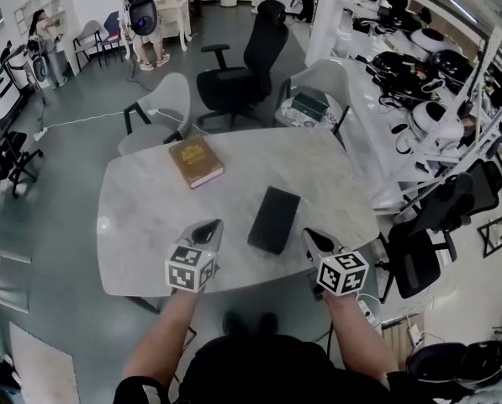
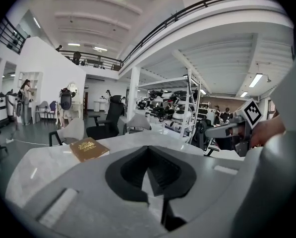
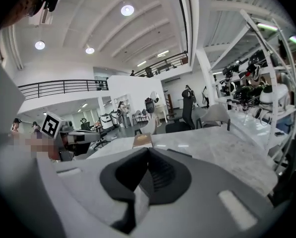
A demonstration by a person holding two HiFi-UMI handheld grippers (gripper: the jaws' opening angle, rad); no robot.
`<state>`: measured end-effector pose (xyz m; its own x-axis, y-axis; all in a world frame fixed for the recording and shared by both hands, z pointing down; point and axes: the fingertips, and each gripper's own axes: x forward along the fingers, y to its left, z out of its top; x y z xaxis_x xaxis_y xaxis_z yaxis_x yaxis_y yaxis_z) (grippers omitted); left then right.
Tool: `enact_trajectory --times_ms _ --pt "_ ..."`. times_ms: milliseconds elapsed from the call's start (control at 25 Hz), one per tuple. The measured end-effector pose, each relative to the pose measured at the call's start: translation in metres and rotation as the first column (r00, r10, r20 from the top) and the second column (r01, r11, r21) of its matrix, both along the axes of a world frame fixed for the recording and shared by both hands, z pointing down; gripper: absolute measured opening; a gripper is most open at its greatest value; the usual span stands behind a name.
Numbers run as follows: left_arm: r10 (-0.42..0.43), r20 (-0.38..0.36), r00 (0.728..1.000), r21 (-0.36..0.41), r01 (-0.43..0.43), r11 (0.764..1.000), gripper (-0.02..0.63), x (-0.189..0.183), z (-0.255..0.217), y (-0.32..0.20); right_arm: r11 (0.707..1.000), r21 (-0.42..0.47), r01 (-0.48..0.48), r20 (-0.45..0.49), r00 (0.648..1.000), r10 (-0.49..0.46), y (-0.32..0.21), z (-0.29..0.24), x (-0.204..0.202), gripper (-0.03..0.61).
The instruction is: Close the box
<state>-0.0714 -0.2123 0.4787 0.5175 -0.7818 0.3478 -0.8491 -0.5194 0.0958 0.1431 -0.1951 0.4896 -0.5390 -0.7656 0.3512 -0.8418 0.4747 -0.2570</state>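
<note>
A flat black box (image 1: pixel 274 219) lies with its lid down on the marble table (image 1: pixel 141 217), between my two grippers. A brown book-like box (image 1: pixel 195 161) lies farther back on the left, also seen as the brown box (image 2: pixel 88 148) in the left gripper view and the brown box (image 3: pixel 142 141) in the right gripper view. My left gripper (image 1: pixel 209 228) is just left of the black box; its jaws are shut with nothing between them. My right gripper (image 1: pixel 312 236) is just right of the black box, also shut and holding nothing. Neither gripper touches the box.
Beyond the table's far edge stand a grey chair (image 1: pixel 162 106), a black office chair (image 1: pixel 246 70) and a chair with a dark object on its seat (image 1: pixel 311 103). White shelves with equipment (image 1: pixel 427 82) run along the right. People stand far back.
</note>
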Motion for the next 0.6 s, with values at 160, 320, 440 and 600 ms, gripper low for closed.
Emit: enact_trajectory --times_ms 160,320,440,600 --pt "-0.019 -0.040 0.999 0.064 0.022 0.998 0.011 0.009 -0.040 -0.021 0.994 0.111 -0.013 0.026 1.000 0.010 -0.020 -0.044 0.012 0.003" --pt "-0.037 -0.091 0.995 0.148 0.051 0.988 0.011 0.015 -0.089 -0.031 0.970 0.243 0.001 0.010 1.000 -0.004 -0.025 -0.096 0.017 0.002" --pt "-0.030 -0.100 0.995 0.210 0.051 0.976 0.011 0.020 -0.116 -0.028 0.943 0.333 0.017 -0.009 1.000 -0.015 -0.023 -0.130 0.018 0.002" --pt "-0.036 -0.098 0.995 0.242 0.059 0.969 0.011 0.025 -0.127 -0.021 0.926 0.377 0.027 0.000 1.000 -0.030 -0.020 -0.150 0.014 0.002"
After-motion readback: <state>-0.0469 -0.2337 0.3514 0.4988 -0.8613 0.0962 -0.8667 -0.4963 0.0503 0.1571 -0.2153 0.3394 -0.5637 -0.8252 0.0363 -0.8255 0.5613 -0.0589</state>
